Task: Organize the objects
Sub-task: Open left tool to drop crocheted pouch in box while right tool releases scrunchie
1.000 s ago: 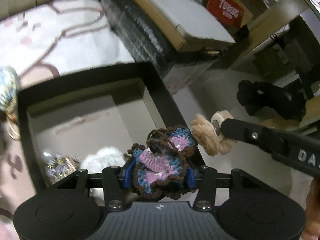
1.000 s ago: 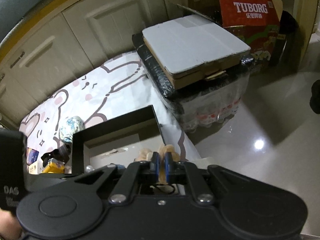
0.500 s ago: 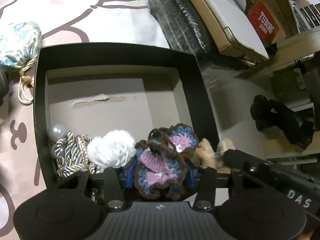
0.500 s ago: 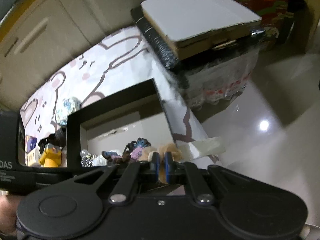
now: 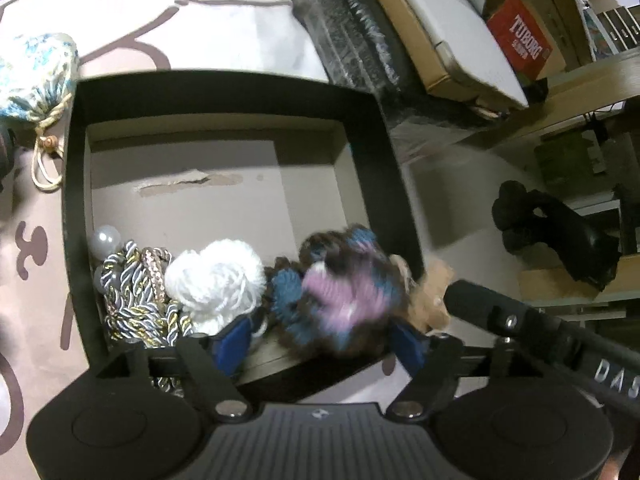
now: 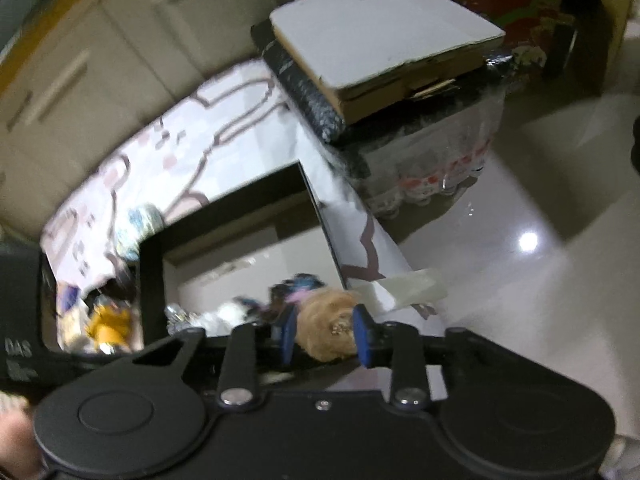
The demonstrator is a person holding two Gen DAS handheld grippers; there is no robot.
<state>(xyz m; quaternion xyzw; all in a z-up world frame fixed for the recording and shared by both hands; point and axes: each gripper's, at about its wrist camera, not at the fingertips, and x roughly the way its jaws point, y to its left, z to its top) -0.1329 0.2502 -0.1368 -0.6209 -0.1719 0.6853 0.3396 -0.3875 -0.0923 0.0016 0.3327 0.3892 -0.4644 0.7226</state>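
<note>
While both grippers' jaws have just been opening, the left gripper (image 5: 320,340) stands wide around the blurred brown, blue and pink crocheted flower (image 5: 340,292) by the black open box's right rim (image 5: 396,200), and the right gripper (image 6: 324,334), parted, brackets the beige fuzzy scrunchie (image 6: 328,320), the box's far half bare

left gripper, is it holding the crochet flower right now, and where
No. The left gripper has just been opening; the crochet flower lies blurred between its blue pads, apparently loose, over the black box.

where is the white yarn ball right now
In the left wrist view, the white yarn ball sits inside the black box, between the braided cords and the crochet flower.
</note>
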